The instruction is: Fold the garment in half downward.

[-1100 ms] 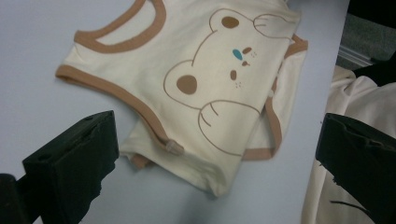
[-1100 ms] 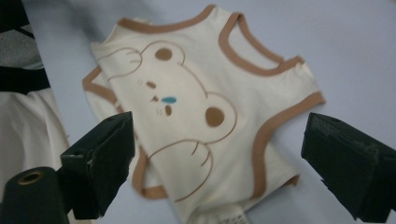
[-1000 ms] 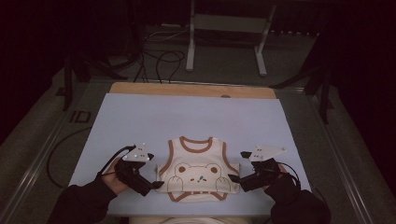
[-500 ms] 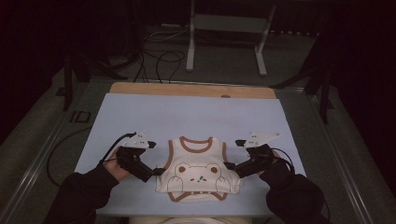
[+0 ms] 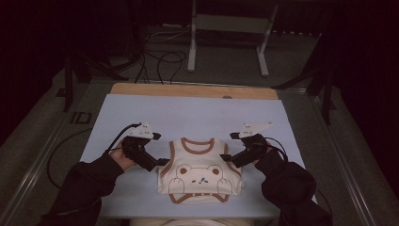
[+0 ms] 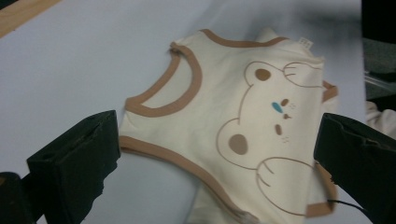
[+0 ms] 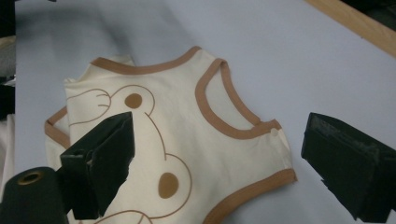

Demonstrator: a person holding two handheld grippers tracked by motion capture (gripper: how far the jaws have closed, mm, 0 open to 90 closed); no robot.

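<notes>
The blue mat [image 5: 188,113] carries a cream vest [image 5: 200,172] lying flat near its front edge, neck opening pointing away from the person. Left gripper [image 5: 157,162] sits at the vest's left armhole, right gripper [image 5: 229,157] at its right armhole, about equally close. Both have jaws spread wide, holding nothing. Each shoulder strap lies just ahead of its jaws.

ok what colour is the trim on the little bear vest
Brown trim edges the cream vest at neck, armholes and hem; the left gripper view shows it best.
</notes>
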